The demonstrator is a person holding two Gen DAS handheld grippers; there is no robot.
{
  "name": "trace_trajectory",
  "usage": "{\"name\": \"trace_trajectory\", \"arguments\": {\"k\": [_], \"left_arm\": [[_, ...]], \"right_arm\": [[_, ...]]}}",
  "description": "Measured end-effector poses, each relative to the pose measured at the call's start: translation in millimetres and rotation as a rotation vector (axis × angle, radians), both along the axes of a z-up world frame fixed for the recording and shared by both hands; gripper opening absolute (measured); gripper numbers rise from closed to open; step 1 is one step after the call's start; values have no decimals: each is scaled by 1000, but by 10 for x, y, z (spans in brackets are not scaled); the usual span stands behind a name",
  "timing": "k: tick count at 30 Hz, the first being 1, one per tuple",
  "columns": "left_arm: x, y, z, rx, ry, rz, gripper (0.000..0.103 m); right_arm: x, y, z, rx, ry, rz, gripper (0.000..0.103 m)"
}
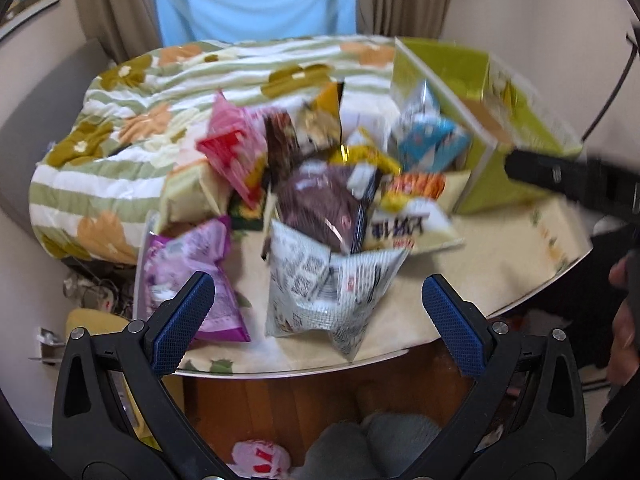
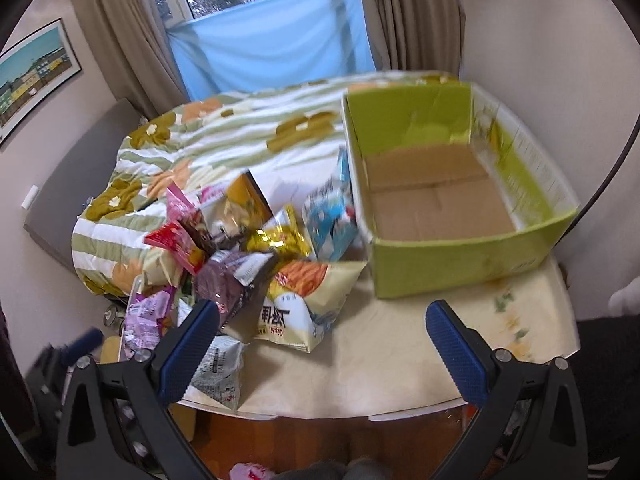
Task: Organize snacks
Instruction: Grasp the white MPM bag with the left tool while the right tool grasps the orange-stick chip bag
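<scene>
**Ann:** Curtains [image 2: 120,32] and a blue sheet [image 2: 272,48] over the window fill the far wall, with a framed picture [image 2: 32,80] on the left. Below that, a floral quilt [image 2: 224,132] is bunched across the far side of the table [image 2: 384,360].

**Ben:** And the box?

**Ann:** Green box [image 2: 460,200] on the right, open at the top, bare cardboard floor showing, nothing in it that I can see. It sits on the table, far right.

**Ben:** Where are the snacks?

**Ann:** All heaped left of the box, on the table and against the quilt. Blue bag [image 2: 330,216] stands just beside the box's left wall. Cream bag [image 2: 308,304] with orange print lies nearest the box's near corner. Maroon bag [image 1: 324,204] in the middle of the heap, pink bag [image 1: 232,144] on the far left, gold pack [image 2: 280,238] behind. Nearer us, a white-and-grey bag [image 1: 328,280] at the table's near edge, and a purple bag [image 1: 192,276] to its left.

**Ben:** Grippers?

**Ann:** Left gripper [image 1: 318,312] hovers at the near edge, jaws spread wide on either side of the white-and-grey bag, gripping nothing. Right gripper [image 2: 322,344] is also spread apart, empty, over bare table near the box. Both views are blurred.
</scene>
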State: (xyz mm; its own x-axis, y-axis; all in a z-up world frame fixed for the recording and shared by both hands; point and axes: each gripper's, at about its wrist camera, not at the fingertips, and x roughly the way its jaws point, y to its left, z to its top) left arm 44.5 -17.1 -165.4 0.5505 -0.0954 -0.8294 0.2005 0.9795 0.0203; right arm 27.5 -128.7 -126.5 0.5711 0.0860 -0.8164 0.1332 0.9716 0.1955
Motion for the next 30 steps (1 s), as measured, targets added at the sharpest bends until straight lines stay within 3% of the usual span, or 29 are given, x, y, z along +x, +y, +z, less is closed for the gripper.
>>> {"name": "trace_trajectory", "arguments": {"k": [11,14,19,25,28,30], "left_arm": [[208,-397,-711,204,18,9,102],[284,-428,-824,206,53,19,102],[391,-408,-968,234,98,55,84],[437,-245,-1038,184,145,94,72],[448,-203,-1033,180,152,91,71],[446,-186,-1022,174,155,90,70]], "right_arm": [[536,-37,-778,155,129,44,103],[645,-33,-901,181,142,63,103],[777,-17,-1049,203,150,71,103],[880,16,-1180,226,169,83,101],[920,30,-1248,229,185,89,94],[943,34,-1290,239,198,91,83]]}}
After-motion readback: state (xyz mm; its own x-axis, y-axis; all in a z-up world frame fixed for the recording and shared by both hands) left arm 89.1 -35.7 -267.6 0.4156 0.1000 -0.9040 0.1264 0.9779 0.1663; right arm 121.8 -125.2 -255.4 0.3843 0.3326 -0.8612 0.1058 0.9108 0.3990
